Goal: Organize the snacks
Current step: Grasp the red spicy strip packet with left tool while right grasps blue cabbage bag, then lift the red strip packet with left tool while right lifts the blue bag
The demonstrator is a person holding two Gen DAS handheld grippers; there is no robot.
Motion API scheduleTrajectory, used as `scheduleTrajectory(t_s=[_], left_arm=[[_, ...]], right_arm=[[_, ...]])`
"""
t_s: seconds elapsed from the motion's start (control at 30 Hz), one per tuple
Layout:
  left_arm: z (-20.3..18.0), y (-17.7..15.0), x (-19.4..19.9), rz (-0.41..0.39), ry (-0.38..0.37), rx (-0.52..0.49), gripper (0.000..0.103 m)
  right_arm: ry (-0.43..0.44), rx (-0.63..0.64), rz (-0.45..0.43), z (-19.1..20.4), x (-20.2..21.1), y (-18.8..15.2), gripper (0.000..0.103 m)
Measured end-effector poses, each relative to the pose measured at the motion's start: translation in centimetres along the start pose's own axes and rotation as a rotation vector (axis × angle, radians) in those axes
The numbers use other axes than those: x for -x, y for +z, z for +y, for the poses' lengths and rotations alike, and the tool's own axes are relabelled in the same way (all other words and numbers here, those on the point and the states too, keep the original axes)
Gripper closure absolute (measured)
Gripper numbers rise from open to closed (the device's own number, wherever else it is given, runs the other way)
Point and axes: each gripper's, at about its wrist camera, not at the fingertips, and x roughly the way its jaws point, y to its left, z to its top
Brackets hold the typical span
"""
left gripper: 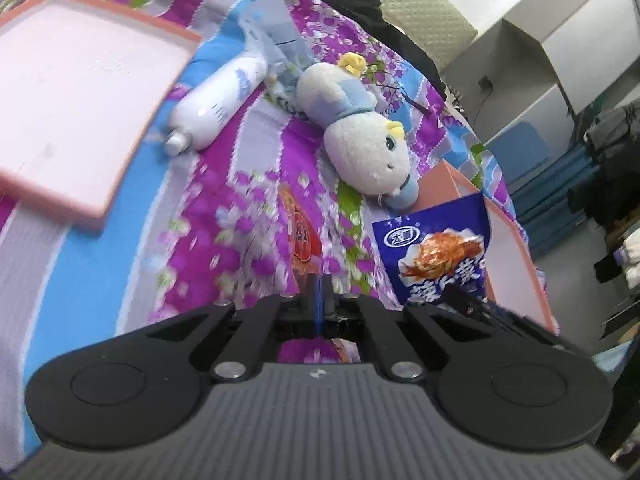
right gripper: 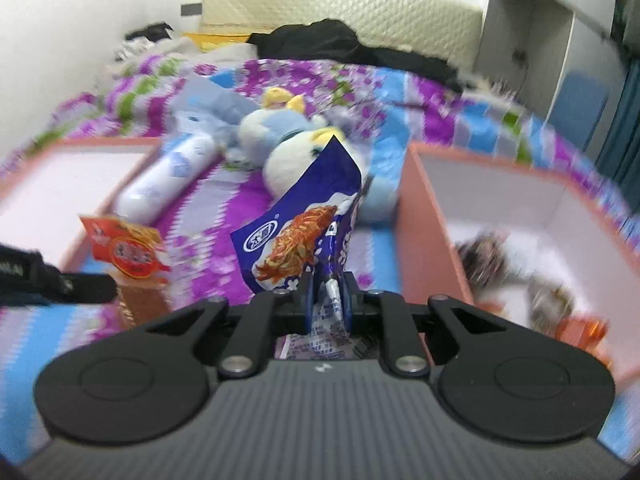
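Note:
My right gripper (right gripper: pixel 328 284) is shut on a blue snack packet (right gripper: pixel 304 220) and holds it above the bed, left of a pink box (right gripper: pixel 416 216) with several snacks inside. The packet also shows in the left wrist view (left gripper: pixel 436 256), with the right gripper's finger (left gripper: pixel 468 300) below it. My left gripper (left gripper: pixel 318 284) is shut on an orange-red snack packet (left gripper: pixel 300 236), seen edge-on. That packet and the left gripper (right gripper: pixel 112 286) show in the right wrist view, the packet (right gripper: pixel 128 252) beside a pink lid or tray (right gripper: pixel 60 184).
A plush toy (left gripper: pixel 360 136), a white bottle (left gripper: pixel 216 104) and a pale blue bag (left gripper: pixel 276 44) lie on the floral blanket (left gripper: pixel 224 216). The pink tray (left gripper: pixel 76 92) is at left, the pink box (left gripper: pixel 516 252) at right. Black clothing (right gripper: pixel 344 44) lies by the headboard.

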Motion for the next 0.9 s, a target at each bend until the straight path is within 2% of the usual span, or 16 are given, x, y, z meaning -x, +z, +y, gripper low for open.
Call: scheduleTrajectory(t_s=[0.2, 0.33, 0.43, 0.53, 0.6, 0.63, 0.67, 0.7, 0.77, 0.9], left_arm=[[2.9, -4.0, 4.7, 0.01, 0.011, 0.069, 0.103], [5.2, -5.7, 6.5, 0.007, 0.057, 0.088, 0.103], [7.1, -6.6, 6.9, 0.011, 0.086, 0.14, 0.103], [8.4, -7.2, 6.7, 0.033, 0.177, 0.171, 0.101], [9.0, -7.4, 6.6, 0.052, 0.18, 0.207, 0.087], [9.2, -7.5, 6.6, 0.059, 0.187, 0.221, 0.06], [9.2, -7.6, 6.6, 0.059, 0.197, 0.225, 0.031], [9.0, -7.8, 6.8, 0.047, 0.207, 0.221, 0.023], [8.3, -8.3, 7.2, 0.021, 0.211, 0.181, 0.016], [7.1, -8.7, 6.4, 0.041, 0.221, 0.137, 0.01]], right_arm=[[0.153, -0.146, 0.109, -0.9, 1.8, -3.8, 0.086], [0.235, -0.202, 0.195, -1.0, 1.4, -6.5, 0.086], [0.257, -0.221, 0.222, -0.7, 0.7, -8.0, 0.085], [0.246, -0.251, 0.21, -1.1, 0.5, -8.5, 0.082], [0.226, -0.249, 0.206, -1.1, 0.7, -8.5, 0.073], [0.212, -0.243, 0.199, -1.4, 1.0, -8.6, 0.071], [0.201, -0.236, 0.191, -1.4, 1.2, -8.6, 0.059], [0.192, -0.23, 0.179, -1.5, 1.5, -8.6, 0.043], [0.181, -0.211, 0.151, -1.7, 2.2, -8.9, 0.028], [0.199, -0.124, 0.133, -1.2, 2.8, -9.5, 0.026]])
